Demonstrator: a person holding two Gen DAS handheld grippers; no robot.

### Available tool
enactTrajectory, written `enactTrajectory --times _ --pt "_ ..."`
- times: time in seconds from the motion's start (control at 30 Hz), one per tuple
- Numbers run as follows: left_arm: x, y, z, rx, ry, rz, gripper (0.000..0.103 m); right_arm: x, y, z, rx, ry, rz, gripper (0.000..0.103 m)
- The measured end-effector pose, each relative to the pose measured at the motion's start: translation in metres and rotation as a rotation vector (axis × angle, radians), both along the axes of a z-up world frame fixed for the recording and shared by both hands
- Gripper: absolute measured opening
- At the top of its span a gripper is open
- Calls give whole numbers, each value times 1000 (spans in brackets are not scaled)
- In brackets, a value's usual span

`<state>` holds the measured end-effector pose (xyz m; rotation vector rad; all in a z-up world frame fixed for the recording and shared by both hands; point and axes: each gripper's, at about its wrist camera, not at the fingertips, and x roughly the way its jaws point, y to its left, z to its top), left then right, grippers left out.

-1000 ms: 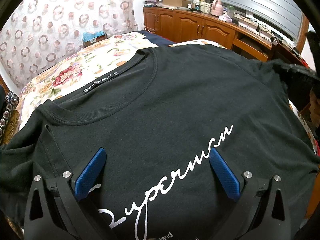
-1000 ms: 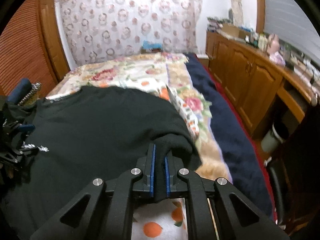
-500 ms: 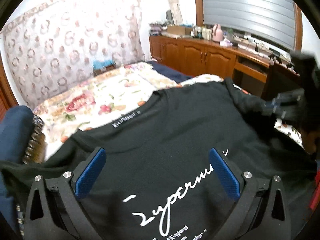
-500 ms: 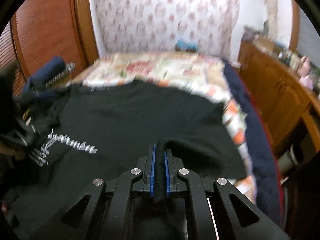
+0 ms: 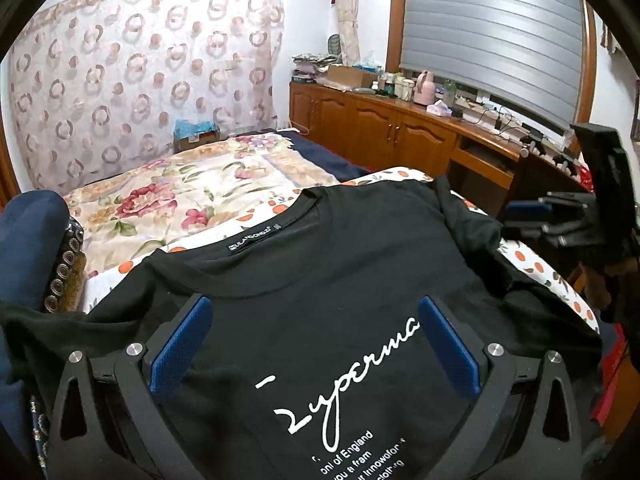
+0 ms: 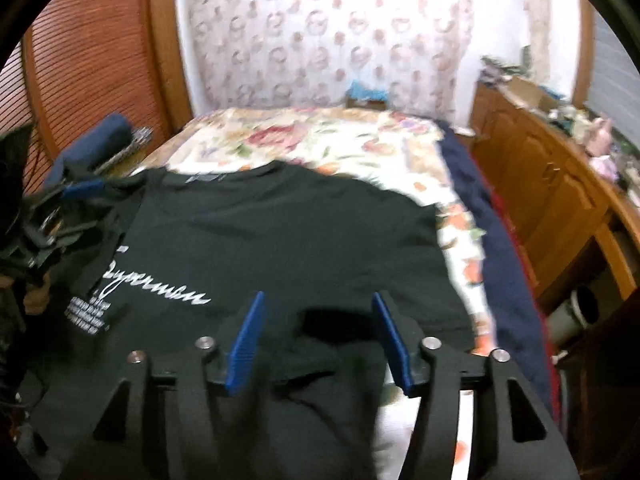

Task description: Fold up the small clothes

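On the floral bed (image 5: 192,196) lies a black T-shirt (image 5: 340,280), collar label readable only from the left gripper (image 5: 314,344); both grippers' fingers spread wide

black T-shirt (image 5: 340,280) | neck label (image 5: 256,237): "ULANSONSZI", unsure | chest print (image 5: 340,364): script "Superma…", "of England"

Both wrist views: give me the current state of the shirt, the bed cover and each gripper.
black T-shirt: spread flat, print side up, not yet folded.
floral bedspread: laid out under the shirt.
left gripper: open above the shirt, empty.
right gripper: open, shirt edge between its fingers, ungripped.
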<state>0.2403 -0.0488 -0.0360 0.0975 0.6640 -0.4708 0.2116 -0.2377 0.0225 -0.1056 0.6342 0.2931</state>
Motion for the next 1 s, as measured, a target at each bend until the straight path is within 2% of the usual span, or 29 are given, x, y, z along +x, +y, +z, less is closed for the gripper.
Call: enactTrajectory --times 0.13,0.23,0.37,0.47,0.57,0.63,0.7,0.8,1.0 --pt "-7 0 0 -3 -8 -16 103 9 -30 -4 -2 18 -124 60" --pt "-8 0 1 -12 -9 -27 103 26 -44 -20 12 81 -186 60" --pt "-9 0 -1 -8 -9 -27 103 41 -47 -44 21 146 -194 60" --pt "-7 1 -3 -9 -1 -25 103 53 -48 -40 23 140 -186 60" --pt "-6 2 -3 -11 3 -20 103 56 -46 -36 24 133 -151 37" --pt "-6 2 -4 -11 3 -19 103 54 -43 -36 9 131 -108 12" --pt "-6 3 -5 -12 4 -18 103 53 -41 -41 -17 126 -87 6" --pt "-5 4 -5 -12 4 -14 103 52 -37 -38 -32 102 -81 5" --pt "-2 9 -7 -18 1 2 103 44 -20 -2 -2 -15 -3 5"
